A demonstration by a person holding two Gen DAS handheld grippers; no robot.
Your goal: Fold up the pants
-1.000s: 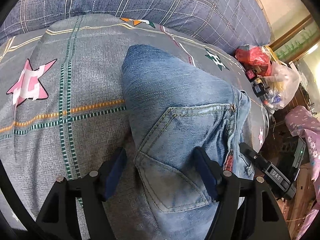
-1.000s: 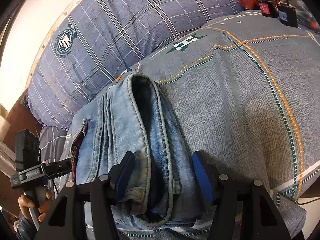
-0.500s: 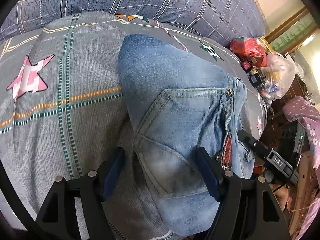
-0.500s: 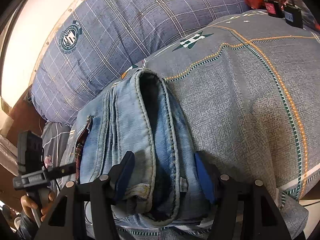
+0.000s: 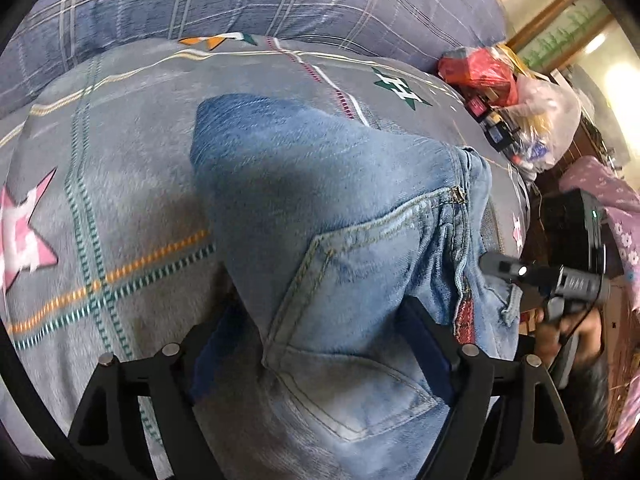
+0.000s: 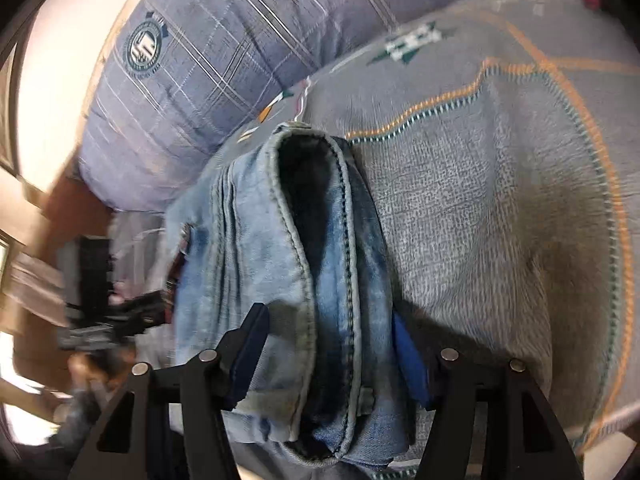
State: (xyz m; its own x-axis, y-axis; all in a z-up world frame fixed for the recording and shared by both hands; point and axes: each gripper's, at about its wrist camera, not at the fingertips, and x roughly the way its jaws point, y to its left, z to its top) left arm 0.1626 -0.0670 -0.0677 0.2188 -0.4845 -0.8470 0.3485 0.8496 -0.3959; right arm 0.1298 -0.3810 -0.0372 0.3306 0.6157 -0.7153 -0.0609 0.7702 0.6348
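Note:
Folded light-blue jeans (image 5: 332,208) lie as a thick bundle on a grey patterned bedspread (image 5: 120,160). In the left wrist view the back pocket faces up, and my left gripper (image 5: 320,344) straddles the near end of the bundle, its blue pads on either side of the denim. In the right wrist view the jeans (image 6: 280,248) show their stacked folded edges and waistband, and my right gripper (image 6: 328,348) has its jaws on either side of that end. Each gripper shows at the edge of the other's view. Both views are motion-blurred.
A blue plaid quilt (image 5: 240,4) is piled behind the bedspread, also in the right wrist view (image 6: 224,52). Plastic bags and small boxes (image 5: 504,92) clutter the far right corner. A purple flowered cloth (image 5: 616,216) hangs at right, past the bed edge.
Both grippers have closed in on the ends of the folded jeans. The bundle has shifted and tilted in both views, and the frames have become blurred by motion.

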